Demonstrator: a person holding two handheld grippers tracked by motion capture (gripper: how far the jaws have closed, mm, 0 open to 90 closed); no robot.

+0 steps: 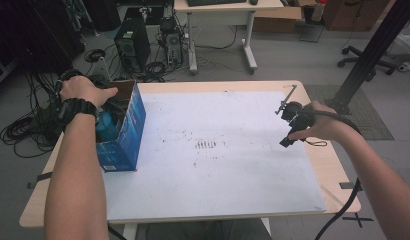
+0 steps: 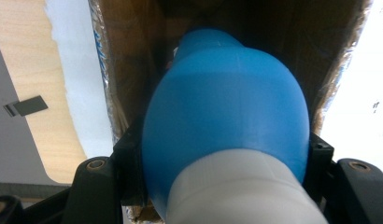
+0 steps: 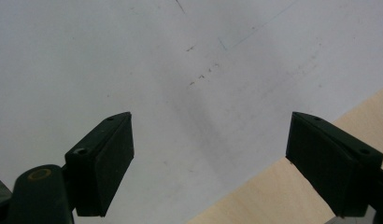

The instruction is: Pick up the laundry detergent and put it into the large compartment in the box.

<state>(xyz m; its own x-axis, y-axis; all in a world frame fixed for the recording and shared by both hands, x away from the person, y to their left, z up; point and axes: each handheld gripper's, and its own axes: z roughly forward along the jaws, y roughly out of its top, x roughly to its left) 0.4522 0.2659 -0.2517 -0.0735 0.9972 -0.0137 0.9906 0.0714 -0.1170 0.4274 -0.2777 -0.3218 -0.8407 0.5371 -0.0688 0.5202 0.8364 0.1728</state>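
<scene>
An open blue cardboard box (image 1: 124, 135) stands at the left edge of the white sheet (image 1: 218, 165). My left gripper (image 2: 224, 154) reaches down into it from above, under the person's hand (image 1: 83, 91). Its jaws press on both sides of a rounded blue bottle (image 2: 227, 107) with a white end; the bottle (image 1: 107, 125) shows inside the box in the high view. The brown inner walls of the box (image 2: 133, 56) surround it. My right gripper (image 1: 288, 125) hovers at the sheet's right side. In the right gripper view the right gripper (image 3: 210, 158) stands open over the sheet's edge, nothing between its jaws.
The wooden table (image 1: 333, 170) shows around the sheet, with tape marks near its edges. On the floor beyond stand a computer tower (image 1: 132, 47), coils of cable (image 1: 23, 130) and a desk (image 1: 223, 30). A black post (image 1: 373, 50) rises at the right.
</scene>
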